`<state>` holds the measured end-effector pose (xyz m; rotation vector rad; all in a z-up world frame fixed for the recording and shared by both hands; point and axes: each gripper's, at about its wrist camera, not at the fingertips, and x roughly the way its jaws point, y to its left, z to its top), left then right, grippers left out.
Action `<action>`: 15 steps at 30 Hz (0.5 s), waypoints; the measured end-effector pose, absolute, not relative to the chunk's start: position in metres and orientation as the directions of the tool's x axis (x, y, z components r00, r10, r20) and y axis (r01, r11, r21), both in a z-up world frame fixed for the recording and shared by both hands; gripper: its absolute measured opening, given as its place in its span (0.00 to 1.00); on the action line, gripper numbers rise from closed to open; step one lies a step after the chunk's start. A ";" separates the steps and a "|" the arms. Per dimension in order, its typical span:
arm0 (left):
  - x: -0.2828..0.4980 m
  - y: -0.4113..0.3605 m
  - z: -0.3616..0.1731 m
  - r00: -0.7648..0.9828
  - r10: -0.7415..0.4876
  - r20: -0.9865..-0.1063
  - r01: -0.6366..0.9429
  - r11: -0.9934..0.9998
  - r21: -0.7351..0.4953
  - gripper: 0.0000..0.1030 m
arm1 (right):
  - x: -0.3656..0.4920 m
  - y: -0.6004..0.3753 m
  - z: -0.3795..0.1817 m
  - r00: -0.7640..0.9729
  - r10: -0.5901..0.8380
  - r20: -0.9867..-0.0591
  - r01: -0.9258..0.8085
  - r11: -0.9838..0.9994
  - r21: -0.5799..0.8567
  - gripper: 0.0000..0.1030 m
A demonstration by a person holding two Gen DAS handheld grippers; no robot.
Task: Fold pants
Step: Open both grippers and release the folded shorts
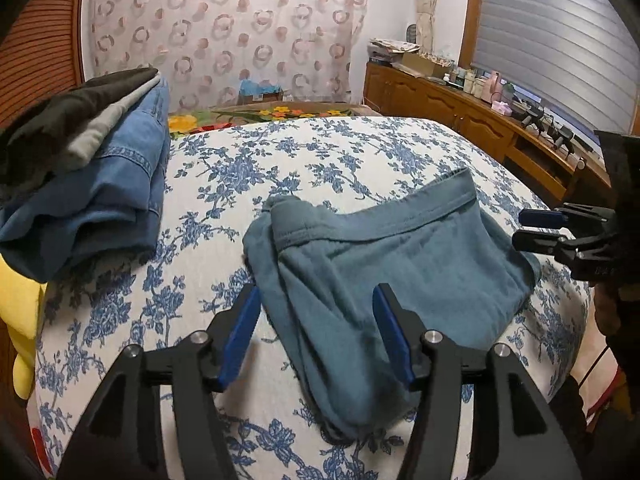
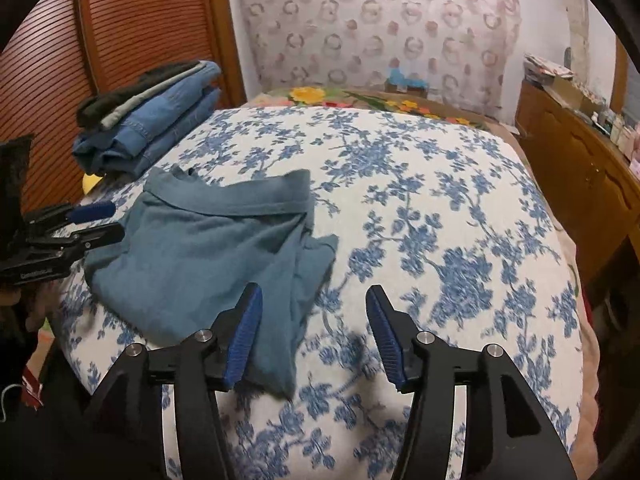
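Teal pants (image 1: 384, 256) are seen lying folded on a floral-sheeted bed (image 1: 320, 152). The left gripper (image 1: 316, 312) and right gripper (image 2: 314, 312) are held released above them, grasping nothing.

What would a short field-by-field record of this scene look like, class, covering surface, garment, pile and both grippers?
surface: bed with blue floral cover
garment: teal pants, folded into a compact bundle, waistband on the far side
pile: folded clothes at the far left, jeans under grey and black items
left gripper: open, over the pants' near edge, holding nothing
right gripper: open, by the pants' right edge, holding nothing
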<state>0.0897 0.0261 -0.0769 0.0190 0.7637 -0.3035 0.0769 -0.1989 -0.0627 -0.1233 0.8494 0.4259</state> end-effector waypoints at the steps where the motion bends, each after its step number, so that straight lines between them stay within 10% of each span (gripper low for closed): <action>1: 0.091 0.026 -0.076 0.680 -0.262 -0.685 0.276 0.957 -0.091 0.56 | 0.079 -0.196 -0.062 0.579 0.319 -0.750 -0.420 0.905 0.060 0.55; 15: 0.108 0.028 -0.080 0.660 -0.259 -0.705 0.272 0.958 -0.097 0.56 | 0.090 -0.187 -0.069 0.560 0.338 -0.757 -0.437 0.896 0.077 0.57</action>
